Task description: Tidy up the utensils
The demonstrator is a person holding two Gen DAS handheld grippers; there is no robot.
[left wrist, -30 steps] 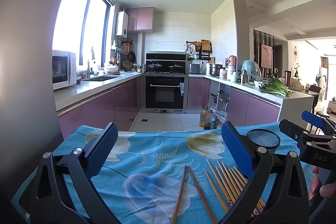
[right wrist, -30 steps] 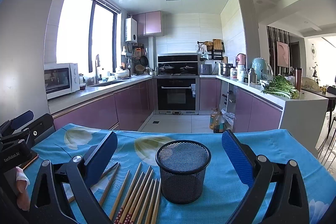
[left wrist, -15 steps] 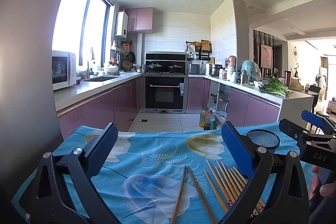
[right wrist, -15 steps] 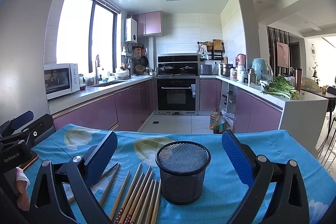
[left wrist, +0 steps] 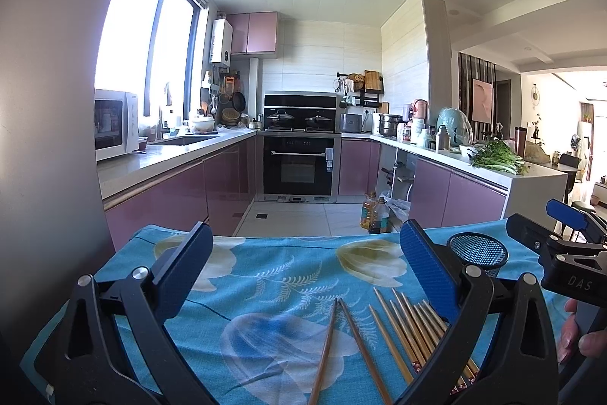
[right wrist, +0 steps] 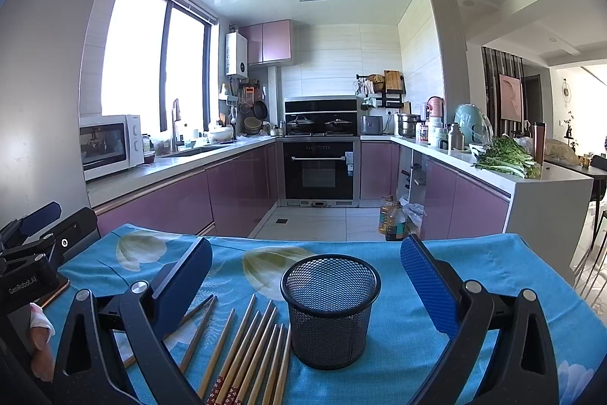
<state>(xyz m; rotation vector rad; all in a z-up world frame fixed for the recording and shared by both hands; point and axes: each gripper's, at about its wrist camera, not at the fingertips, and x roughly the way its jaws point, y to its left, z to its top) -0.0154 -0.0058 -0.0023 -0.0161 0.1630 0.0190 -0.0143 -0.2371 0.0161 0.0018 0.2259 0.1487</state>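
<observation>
Nothing is gathered yet, so the step in hand looks like the opening one: choosing a first stick to lift.

The left gripper [left wrist: 303, 272] hangs over the table with its jaws spread wide and empty. Just below it two chopsticks [left wrist: 343, 344] lie apart from the rest, tips nearly touching. To its right a row of chopsticks [left wrist: 408, 325] lies side by side on the blue cloth [left wrist: 265, 276].

The right gripper [right wrist: 303, 283] is likewise spread and empty. The mesh cup [right wrist: 330, 310] stands upright between its jaws, the row just to its left.

The next move likely calls for lowering onto one stick and pinching it cleanly
</observation>
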